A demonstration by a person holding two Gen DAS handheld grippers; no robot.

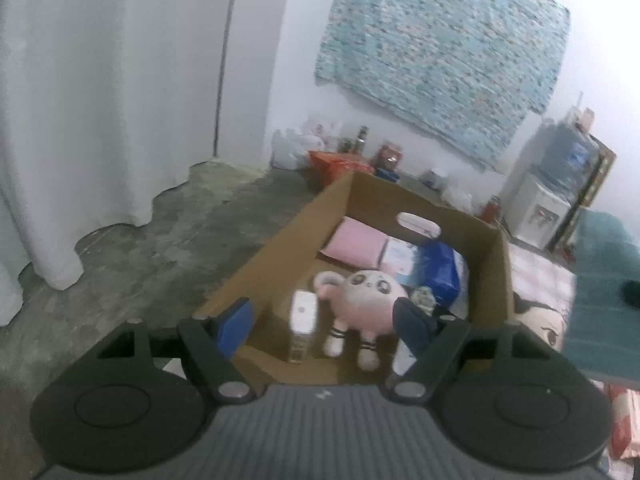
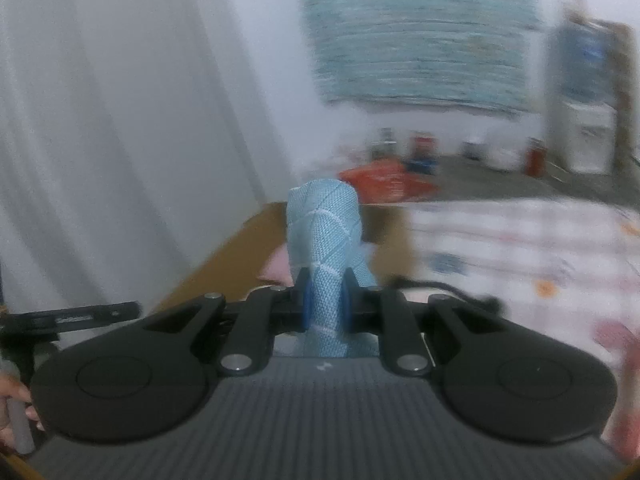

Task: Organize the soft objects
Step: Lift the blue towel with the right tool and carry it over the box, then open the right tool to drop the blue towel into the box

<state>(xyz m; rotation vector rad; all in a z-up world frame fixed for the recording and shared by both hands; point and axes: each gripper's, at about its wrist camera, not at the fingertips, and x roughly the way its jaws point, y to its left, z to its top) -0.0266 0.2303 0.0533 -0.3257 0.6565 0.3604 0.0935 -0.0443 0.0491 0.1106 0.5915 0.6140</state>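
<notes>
Cardboard box [image 1: 280, 256] is sitting open-topped at the centre of the left wrist view, long axis running toward 1 o'clock; open top is presumably why it is serving as the collecting bin for the soft things

Bedspread [image 2: 520, 248], white with small prints, is filling 3 o'clock in the right wrist view; box edge [image 2: 224, 256] is lying just beyond the gripper at 11 o'clock

Inside the box: pink flat pack [image 1: 352, 240] at the far end, blue packet [image 1: 440, 268] beside it at 2 o'clock, pink plush toy [image 1: 360, 296] lying near the near end, face up

Left gripper [image 1: 324, 320] is hovering above the box with jaws spread wide and nothing between them; plush toy is showing through the gap but below, not touched. Judgement: positioned over the box because a drop-off there is the working step

Right gripper [image 2: 325, 304] is pinching a light blue cloth [image 2: 324, 232], jaws pressed tight on its lower part, upper fold standing up past the fingertips toward 12 o'clock. Grip near the bunched middle is probably keeping the limp fabric from trailing

Hard to make out: right view is heavily motion-smeared; white upright item [image 1: 302, 320] beside the toy is unidentifiable; a doll-like face [image 1: 540, 320] outside the box at 3 o'clock is cut off by the box wall and gripper
</notes>
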